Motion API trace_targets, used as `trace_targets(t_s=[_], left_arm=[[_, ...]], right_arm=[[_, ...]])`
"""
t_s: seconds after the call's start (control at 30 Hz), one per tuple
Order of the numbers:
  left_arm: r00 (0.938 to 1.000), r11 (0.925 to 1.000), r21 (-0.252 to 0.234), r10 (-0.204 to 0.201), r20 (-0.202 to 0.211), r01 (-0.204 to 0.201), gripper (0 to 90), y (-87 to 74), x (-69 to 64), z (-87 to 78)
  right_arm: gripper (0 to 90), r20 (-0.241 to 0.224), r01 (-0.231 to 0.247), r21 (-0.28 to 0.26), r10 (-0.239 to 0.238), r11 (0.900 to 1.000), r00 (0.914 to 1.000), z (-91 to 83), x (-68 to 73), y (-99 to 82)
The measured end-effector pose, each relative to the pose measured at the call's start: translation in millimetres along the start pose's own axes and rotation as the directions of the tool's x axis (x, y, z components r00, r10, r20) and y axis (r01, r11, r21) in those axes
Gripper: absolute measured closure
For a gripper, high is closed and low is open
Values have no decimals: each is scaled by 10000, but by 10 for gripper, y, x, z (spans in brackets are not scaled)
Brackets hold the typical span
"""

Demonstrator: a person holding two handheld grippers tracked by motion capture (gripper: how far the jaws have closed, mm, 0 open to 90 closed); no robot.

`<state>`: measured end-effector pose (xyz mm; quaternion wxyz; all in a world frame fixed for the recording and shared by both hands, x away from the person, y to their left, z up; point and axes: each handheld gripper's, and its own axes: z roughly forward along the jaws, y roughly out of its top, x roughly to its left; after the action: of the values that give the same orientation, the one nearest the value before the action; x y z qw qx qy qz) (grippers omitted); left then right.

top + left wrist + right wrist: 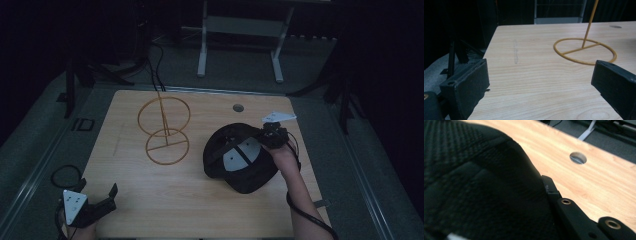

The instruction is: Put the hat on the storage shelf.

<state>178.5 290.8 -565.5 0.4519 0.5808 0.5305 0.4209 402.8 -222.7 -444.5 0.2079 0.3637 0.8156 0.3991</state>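
A black cap [240,157] lies upside down at the right of the wooden table [130,200], its pale inner lining showing. My right gripper [266,134] is shut on the cap's rim at its far right side; in the right gripper view the dark fabric of the cap [474,190] lies against one black jaw. A yellow wire stand [164,131] with two rings and a slanted rod stands left of the cap; its base ring [585,51] shows ahead of my left gripper [539,87]. My left gripper [102,200] rests open at the table's near left corner, with nothing between its jaws.
A round cable hole [238,107] sits in the table near its far edge, also seen as a hole [578,158] beyond the cap. White frame legs [202,50] stand on the floor behind the table. A coiled cable [65,175] lies off the left edge.
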Motion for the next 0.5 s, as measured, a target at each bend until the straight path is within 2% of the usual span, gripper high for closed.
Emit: trace_targets(t_s=[0.13, 0.27, 0.33, 0.5], left_arm=[[9997, 9997, 91, 225, -15, -225, 19, 2, -23, 2], [9997, 9997, 76, 232, -51, -232, 19, 5, -28, 0], [9996, 9995, 131, 286, -82, -285, 19, 7, -36, -2], [9993, 9993, 136, 358, 138, -360, 19, 23, -79, -14]], right_arm=[[898, -327, -292, -642, 271, 9975, 9991, -141, 40, 114], [898, -298, -326, -858, 301, 9958, 9991, -251, 86, 219], [898, -506, -489, -961, 442, 9942, 9977, -298, 92, 256], [898, -478, -790, -1356, 732, 9876, 9962, -425, 121, 312]])
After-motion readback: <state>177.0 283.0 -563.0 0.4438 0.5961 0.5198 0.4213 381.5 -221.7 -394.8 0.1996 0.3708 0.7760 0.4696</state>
